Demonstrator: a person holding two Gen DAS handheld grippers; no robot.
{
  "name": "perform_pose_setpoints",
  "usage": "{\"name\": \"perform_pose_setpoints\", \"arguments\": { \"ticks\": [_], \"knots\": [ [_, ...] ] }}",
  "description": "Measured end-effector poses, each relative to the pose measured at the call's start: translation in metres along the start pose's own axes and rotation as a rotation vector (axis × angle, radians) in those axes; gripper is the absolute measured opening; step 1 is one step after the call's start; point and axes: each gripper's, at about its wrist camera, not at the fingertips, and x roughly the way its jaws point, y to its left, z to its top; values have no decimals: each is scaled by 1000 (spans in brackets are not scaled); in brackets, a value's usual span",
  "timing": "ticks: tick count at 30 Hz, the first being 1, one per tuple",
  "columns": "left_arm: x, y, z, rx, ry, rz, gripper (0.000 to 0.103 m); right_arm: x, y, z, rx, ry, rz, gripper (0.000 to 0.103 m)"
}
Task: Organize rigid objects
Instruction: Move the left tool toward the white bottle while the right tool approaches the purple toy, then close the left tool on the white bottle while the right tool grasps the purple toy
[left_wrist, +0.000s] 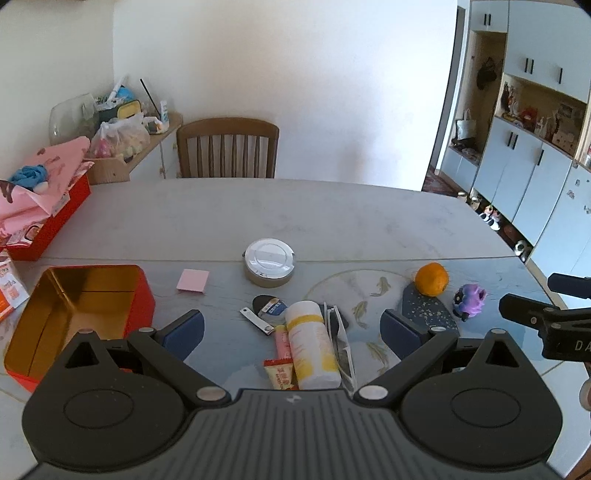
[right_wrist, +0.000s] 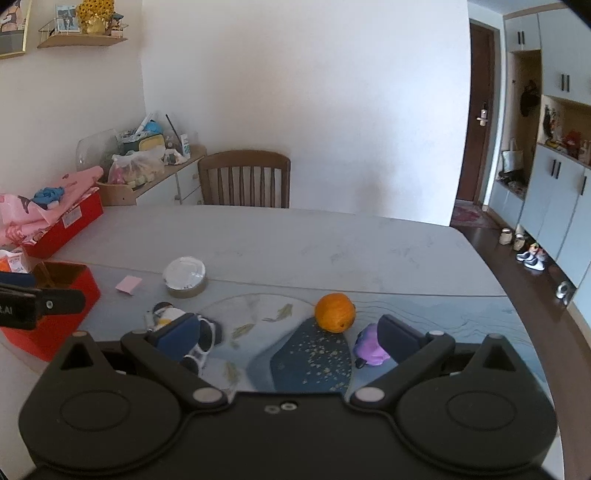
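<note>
Both tongs hang released above the grey counter (left_wrist: 332, 218). Between the left tongs (left_wrist: 291, 326) lies a white-and-yellow plastic bottle (left_wrist: 312, 347); an open red tin box with gold lining (left_wrist: 77, 310) sits left. The right tongs (right_wrist: 291, 334) frame a round orange fruit (right_wrist: 335, 312) and a purple toy (right_wrist: 370, 347).

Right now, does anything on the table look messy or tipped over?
Yes. The white and yellow bottle is lying on its side in a jumble with white-framed sunglasses, snack packets and a nail clipper, while the open red tin beside them looks empty. Nothing looks spilled or broken.
</note>
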Motion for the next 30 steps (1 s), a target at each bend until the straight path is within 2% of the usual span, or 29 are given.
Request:
{"name": "perform_pose_setpoints", "arguments": {
  "ticks": [5,8,12,19,25,30],
  "knots": [
    [17,-1,-1,0,19,44,102,17,-18,4,-63,13,-7,100],
    [31,2,-8,-21,63,60,102,30,-30,1,-65,46,-2,100],
    [48,2,-15,-30,113,64,102,50,-44,-10,-54,118,4,93],
    [79,-3,-19,-21,173,86,102,82,-67,-15,-41,157,-19,89],
    [113,-9,-12,-17,216,44,102,103,-81,-15,-36,196,-13,83],
    [133,-15,-13,-2,252,37,98,119,-87,-16,-45,234,-8,80]
  ]
}}
